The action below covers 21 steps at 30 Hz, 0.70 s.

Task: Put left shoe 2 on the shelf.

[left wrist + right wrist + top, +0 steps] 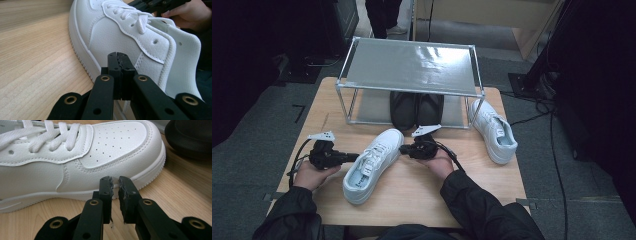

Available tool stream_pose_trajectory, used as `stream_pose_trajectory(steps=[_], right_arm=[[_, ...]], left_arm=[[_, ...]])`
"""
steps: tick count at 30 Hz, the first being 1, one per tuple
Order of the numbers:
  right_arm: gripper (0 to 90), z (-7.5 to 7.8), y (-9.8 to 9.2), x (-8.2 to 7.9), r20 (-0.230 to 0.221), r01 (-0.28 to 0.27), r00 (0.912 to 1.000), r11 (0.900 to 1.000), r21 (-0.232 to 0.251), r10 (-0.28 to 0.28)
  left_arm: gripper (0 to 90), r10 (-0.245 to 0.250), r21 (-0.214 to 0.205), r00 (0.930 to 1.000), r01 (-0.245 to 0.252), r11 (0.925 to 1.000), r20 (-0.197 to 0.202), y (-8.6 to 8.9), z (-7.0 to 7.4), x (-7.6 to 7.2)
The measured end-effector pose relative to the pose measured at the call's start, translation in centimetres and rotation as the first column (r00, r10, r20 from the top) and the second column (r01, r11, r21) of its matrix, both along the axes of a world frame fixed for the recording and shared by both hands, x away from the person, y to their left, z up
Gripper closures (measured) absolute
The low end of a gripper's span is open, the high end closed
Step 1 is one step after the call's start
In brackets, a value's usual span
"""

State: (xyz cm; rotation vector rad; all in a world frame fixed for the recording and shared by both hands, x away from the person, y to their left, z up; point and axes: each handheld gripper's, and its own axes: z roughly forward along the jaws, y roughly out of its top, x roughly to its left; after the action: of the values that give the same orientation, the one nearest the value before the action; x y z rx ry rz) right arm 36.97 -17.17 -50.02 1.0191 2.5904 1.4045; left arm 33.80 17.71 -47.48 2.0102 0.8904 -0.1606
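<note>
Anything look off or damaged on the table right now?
The near white shoe lies askew mid-table, away from its mate beside the rack. The right gripper has chipped, ragged pads; the left gripper's look worn too.

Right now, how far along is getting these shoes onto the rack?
Looks done: a black pair sits under the rack. In hand: the white sneaker mid-table, flanked by the shut left tongs at its side and the right tongs by its toe, a slim gap between the jaws; neither grips it. Left, probably: shelving that sneaker and the second white sneaker lying beside the rack.
</note>
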Motion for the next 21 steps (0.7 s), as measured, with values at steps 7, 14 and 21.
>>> stream_pose_trajectory(steps=[7, 14, 21], right_arm=[[80.9, 0.1, 0.0, 0.1, -0.005, -0.003, 1.0000, 0.9999, -0.010, 0.003], [81.0, 0.2, 0.3, 0.2, 0.006, -0.007, 1.0000, 0.9997, -0.025, 0.007], [81.2, 0.2, 1.2, 0.8, 0.008, 0.006, 1.0000, 0.9998, -0.020, -0.006]], left_arm=[[89.2, 0.011, -0.002, 0.9999, -0.011, 0.9999, 0.012, -0.5, -0.4, 1.0], [89.7, 0.004, 0.007, 1.0000, -0.004, 1.0000, 0.008, -0.8, -0.4, 1.2], [89.6, 0.013, -0.001, 0.9999, -0.013, 0.9999, 0.009, -0.3, -0.3, 1.0]])
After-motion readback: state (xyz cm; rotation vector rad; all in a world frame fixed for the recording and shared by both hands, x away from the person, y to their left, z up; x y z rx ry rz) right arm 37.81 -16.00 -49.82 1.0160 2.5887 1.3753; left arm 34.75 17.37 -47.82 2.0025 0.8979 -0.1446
